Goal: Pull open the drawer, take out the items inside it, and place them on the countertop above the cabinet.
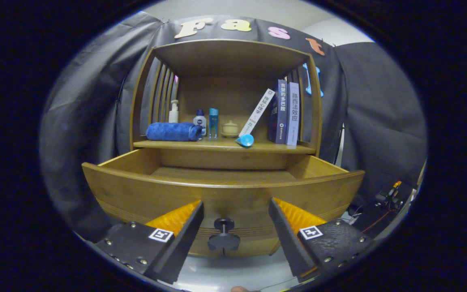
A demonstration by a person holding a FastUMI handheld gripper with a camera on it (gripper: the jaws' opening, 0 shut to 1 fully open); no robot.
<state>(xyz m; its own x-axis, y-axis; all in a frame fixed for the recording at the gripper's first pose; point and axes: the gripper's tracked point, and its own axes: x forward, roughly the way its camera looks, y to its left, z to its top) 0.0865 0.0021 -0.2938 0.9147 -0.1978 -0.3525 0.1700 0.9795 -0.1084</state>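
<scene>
The wooden drawer point(221, 190) stands pulled well out of the cabinet point(225, 101), its curved front panel facing us with a dark round knob point(224, 225) low at its middle. What shows of its floor is bare wood. Above it, the countertop point(217, 145) carries a rolled blue towel point(173, 132), small bottles point(207, 121), a little blue cup point(245, 140) on its side and some books point(286, 113).

The drawer point(221, 178) floor is partly hidden by its own front panel, so any contents there cannot be told. Behind the blue towel point(173, 132), at nine o'clock, bottle bases are covered.
</scene>
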